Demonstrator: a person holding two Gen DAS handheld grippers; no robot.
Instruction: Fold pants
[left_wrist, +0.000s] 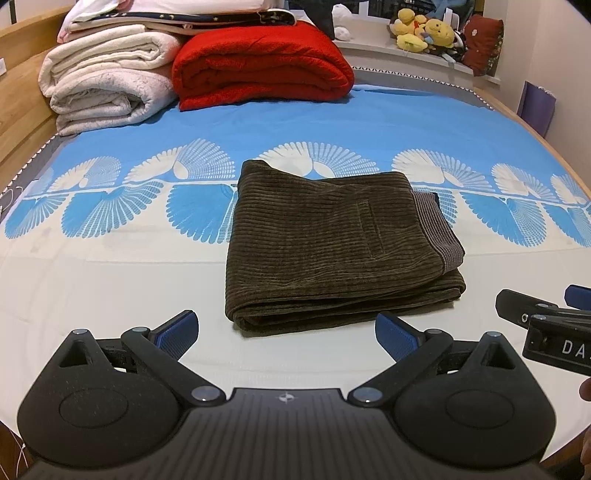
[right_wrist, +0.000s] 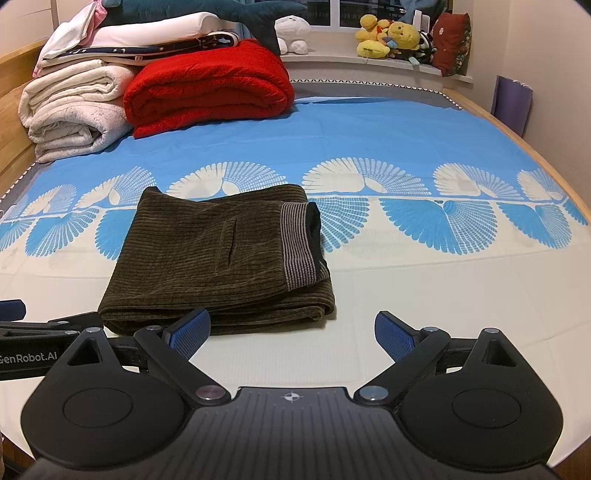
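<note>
Dark olive corduroy pants (left_wrist: 332, 243) lie folded into a compact rectangle on the bed, with a striped waistband lining showing at their right edge. The right wrist view shows the same pants (right_wrist: 218, 258) left of centre. My left gripper (left_wrist: 286, 332) is open just in front of the bundle's near edge, with nothing between its blue pads. Slightly right of the bundle, my right gripper (right_wrist: 291, 334) is open too, its left pad close to the near edge. In the left wrist view the right gripper's body (left_wrist: 546, 325) pokes in from the right.
The bed has a blue and white patterned sheet (left_wrist: 369, 122). A folded red blanket (left_wrist: 258, 66) and a stack of white blankets (left_wrist: 103, 77) sit at the far left. Yellow plush toys (left_wrist: 424, 29) rest on the back ledge. Wooden bed frame (left_wrist: 14, 92) runs along the left.
</note>
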